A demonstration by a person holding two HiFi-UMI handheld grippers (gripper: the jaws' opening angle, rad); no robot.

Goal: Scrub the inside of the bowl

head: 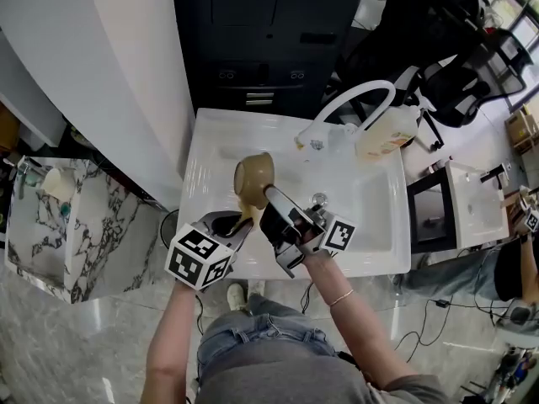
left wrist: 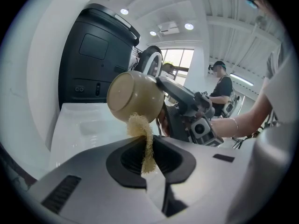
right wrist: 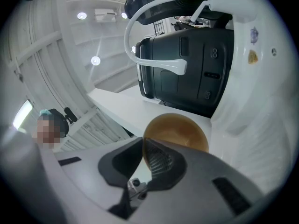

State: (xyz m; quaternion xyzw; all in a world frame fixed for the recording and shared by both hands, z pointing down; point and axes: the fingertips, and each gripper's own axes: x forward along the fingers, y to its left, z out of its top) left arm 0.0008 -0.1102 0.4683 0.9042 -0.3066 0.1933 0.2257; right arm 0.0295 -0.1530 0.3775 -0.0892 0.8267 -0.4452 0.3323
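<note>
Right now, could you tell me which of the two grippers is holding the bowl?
The right gripper: its jaws clamp the bowl by the rim; the left gripper pinches a scrubber.

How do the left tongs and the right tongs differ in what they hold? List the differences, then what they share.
The left tongs pinch a pale fibrous scrubber; the right tongs clamp the brown bowl by its rim. The left tongs' load is a thin strip; the right tongs' is round, tipped on its side. Both are shut over the sink.
</note>
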